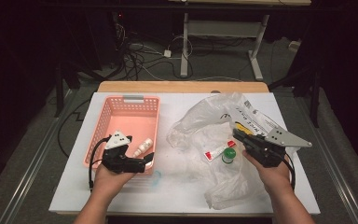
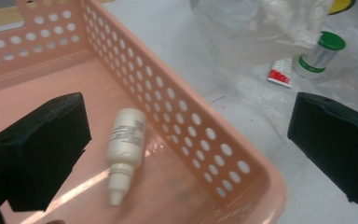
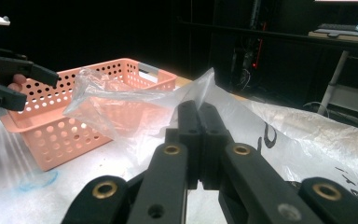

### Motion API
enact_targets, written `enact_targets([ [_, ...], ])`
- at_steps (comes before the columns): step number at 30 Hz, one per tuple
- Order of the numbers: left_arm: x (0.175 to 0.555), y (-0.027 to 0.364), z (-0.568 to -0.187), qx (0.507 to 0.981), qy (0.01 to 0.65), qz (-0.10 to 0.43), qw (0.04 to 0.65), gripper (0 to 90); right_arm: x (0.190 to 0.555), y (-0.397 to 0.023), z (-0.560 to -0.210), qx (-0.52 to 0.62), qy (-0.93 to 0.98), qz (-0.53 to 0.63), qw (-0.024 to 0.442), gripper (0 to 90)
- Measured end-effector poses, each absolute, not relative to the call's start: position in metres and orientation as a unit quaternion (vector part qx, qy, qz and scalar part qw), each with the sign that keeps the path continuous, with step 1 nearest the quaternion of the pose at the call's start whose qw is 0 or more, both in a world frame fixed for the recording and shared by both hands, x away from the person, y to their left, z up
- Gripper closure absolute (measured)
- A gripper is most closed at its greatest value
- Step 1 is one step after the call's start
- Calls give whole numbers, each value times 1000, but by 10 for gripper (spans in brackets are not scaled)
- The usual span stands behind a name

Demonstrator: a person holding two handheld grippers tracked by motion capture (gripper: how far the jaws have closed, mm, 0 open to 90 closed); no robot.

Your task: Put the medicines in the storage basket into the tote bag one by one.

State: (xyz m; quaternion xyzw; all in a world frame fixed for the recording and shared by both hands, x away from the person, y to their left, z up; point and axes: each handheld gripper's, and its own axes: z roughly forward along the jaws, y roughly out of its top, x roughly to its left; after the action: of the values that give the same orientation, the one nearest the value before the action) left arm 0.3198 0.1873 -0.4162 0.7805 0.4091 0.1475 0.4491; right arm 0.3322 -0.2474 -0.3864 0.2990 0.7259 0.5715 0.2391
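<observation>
Two forearms enter at bottom of high view, one gripper each. Left gripper point(image 1: 145, 160) over near right corner of basket point(image 1: 121, 105), jaws spread wide, one inside and one outside wall, holding nothing. One white dropper bottle point(image 2: 125, 145) lies on basket floor between jaws. Right gripper point(image 3: 199, 116) jaws pressed together, pinching edge of one clear plastic bag point(image 1: 214, 109), lifted. One green-capped jar point(image 1: 229, 155) and one red-and-white tube point(image 1: 214, 153) lie by bag on one white table point(image 1: 168, 196).

A pink basket point(image 1: 130, 109) sits left of centre on the white tabletop point(image 1: 177, 186), holding a small white bottle point(image 1: 142, 147). Right, a crumpled plastic bag point(image 1: 205, 116) surrounds a green-capped jar point(image 1: 229, 155).
</observation>
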Motion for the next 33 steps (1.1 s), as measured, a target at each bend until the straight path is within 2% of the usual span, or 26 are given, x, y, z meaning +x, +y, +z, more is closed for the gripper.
enact_targets([
  [14, 327, 219, -417, 760, 443, 162, 447, 0, 331, -250, -384, 296, 723, 576, 243, 900],
  [25, 342, 212, -406, 781, 440, 134, 422, 0, 331, -249, -383, 296, 723, 576, 241, 900],
  [33, 357, 209, -395, 782, 439, 147, 418, 0, 333, -248, -384, 296, 723, 576, 241, 900],
])
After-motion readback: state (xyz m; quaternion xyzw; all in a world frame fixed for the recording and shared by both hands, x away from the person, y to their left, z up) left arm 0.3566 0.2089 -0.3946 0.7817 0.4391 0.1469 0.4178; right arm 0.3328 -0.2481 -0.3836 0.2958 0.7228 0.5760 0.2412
